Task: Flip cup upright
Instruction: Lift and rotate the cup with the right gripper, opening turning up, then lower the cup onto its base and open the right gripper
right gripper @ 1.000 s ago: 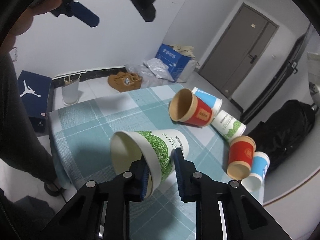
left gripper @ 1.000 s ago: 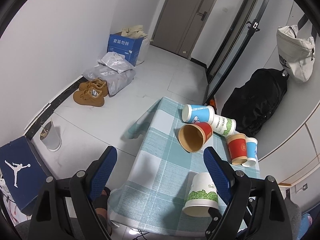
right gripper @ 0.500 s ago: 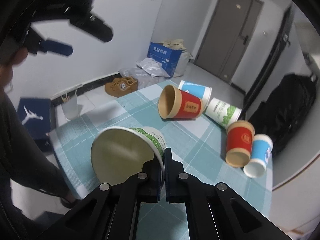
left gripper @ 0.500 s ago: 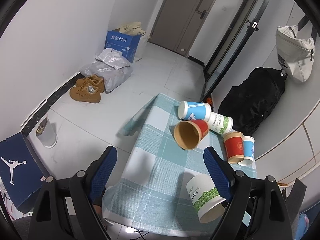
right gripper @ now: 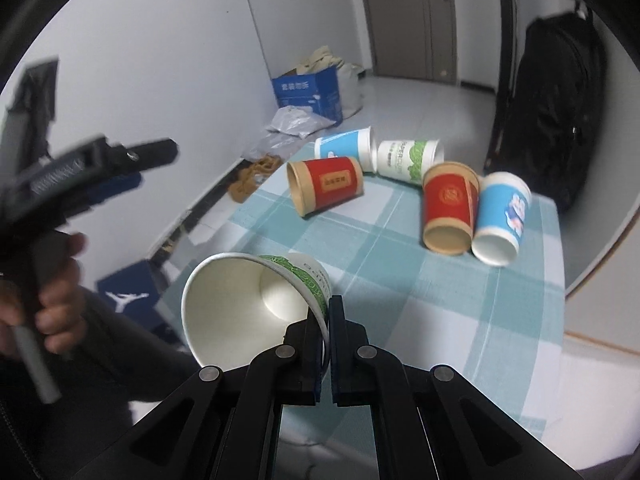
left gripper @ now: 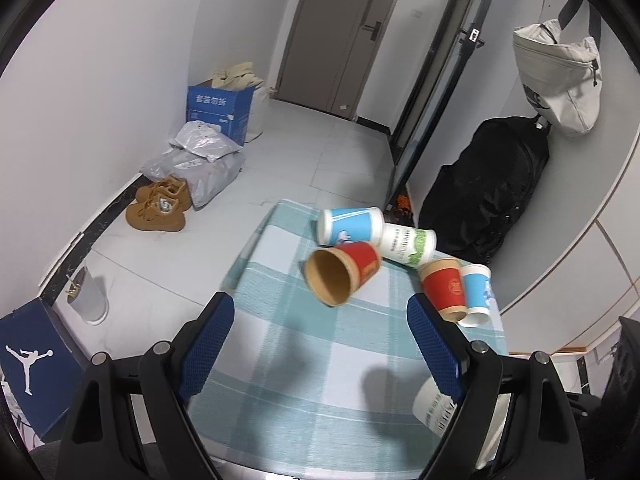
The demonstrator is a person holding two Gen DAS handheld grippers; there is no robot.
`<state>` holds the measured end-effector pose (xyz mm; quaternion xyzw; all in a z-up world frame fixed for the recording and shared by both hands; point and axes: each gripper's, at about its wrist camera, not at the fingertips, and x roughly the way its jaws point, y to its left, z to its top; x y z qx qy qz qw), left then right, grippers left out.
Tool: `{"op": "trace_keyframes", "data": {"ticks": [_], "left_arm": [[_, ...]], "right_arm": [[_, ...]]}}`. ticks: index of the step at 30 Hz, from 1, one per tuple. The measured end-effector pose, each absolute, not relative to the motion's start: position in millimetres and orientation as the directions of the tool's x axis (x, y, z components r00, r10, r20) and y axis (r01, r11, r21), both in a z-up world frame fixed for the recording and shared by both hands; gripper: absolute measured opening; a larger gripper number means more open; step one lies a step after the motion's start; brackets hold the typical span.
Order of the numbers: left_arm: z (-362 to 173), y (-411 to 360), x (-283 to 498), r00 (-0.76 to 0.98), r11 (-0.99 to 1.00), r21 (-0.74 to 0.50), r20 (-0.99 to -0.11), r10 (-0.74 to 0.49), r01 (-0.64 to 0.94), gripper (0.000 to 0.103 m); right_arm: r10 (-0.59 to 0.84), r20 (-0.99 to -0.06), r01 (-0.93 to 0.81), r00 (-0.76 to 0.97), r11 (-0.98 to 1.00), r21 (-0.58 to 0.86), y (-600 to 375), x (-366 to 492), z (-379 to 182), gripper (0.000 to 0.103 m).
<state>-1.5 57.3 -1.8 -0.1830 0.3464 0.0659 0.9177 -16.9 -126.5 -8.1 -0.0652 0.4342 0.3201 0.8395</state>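
My right gripper (right gripper: 327, 316) is shut on the rim of a white cup with green print (right gripper: 256, 300). It holds the cup above the checked tablecloth (right gripper: 400, 280), tilted, mouth turned toward the camera. The same cup shows partly behind the right finger in the left wrist view (left gripper: 434, 406). My left gripper (left gripper: 320, 344) is open and empty, high above the table's near edge. Several other cups lie on their sides at the far end: a red one (left gripper: 342, 272), a blue one (left gripper: 350, 226), a green-print one (left gripper: 408, 240).
A second red cup (left gripper: 444, 288) and a small blue cup (left gripper: 476, 294) lie by the table's right edge. On the floor are shoes (left gripper: 158, 210), a blue carton (left gripper: 220, 112), a shoebox (left gripper: 28, 356). A black backpack (left gripper: 488, 192) leans on the wall.
My right gripper has closed on the cup's rim and turned the cup, so its mouth now faces the camera. The left gripper has risen and drawn back from the table.
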Motion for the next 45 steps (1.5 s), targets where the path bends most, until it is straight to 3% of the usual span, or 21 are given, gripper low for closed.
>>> {"op": "trace_keyframes", "data": {"ticks": [5, 13, 20, 33, 37, 41, 45], "left_arm": [[0.2, 48.2, 9.9, 0.750, 0.916, -0.317, -0.661, -0.028, -0.245, 0.085], [-2.8, 39.1, 21.3, 0.730, 0.916, -0.310, -0.683, -0.027, -0.256, 0.085], [-8.6, 42.9, 26.5, 0.715, 0.913, -0.297, -0.699, -0.007, -0.281, 0.085], [-19.1, 50.9, 27.2, 0.677, 0.899, -0.303, -0.736, -0.010, -0.317, 0.085], [-19.1, 47.2, 25.0, 0.677, 0.908, -0.295, -0.736, -0.016, -0.299, 0.085], [-18.2, 43.8, 25.6, 0.680, 0.915, -0.293, -0.732, -0.030, -0.276, 0.085], [-15.8, 35.3, 24.1, 0.692, 0.929, -0.290, -0.720, -0.051, -0.232, 0.085]], "right_arm": [[0.455, -0.795, -0.637, 0.400, 0.762, 0.115, -141.8, -18.2, 9.4, 0.002], [0.460, -0.870, -0.570, 0.177, 0.769, 0.290, -148.6, 24.4, -9.1, 0.002], [0.433, -0.900, -0.485, 0.039, 0.796, 0.362, -129.8, 56.1, -46.7, 0.003], [0.428, -0.899, -0.434, 0.089, 0.829, 0.352, -107.9, 79.6, -69.2, 0.006], [0.426, -0.886, -0.445, 0.182, 0.840, 0.312, -113.6, 79.5, -57.8, 0.015], [0.455, -0.825, -0.429, 0.335, 0.853, 0.296, -137.1, 74.8, -33.6, 0.044], [0.467, -0.743, -0.383, 0.481, 0.873, 0.301, -172.2, 61.2, -15.7, 0.050]]}}
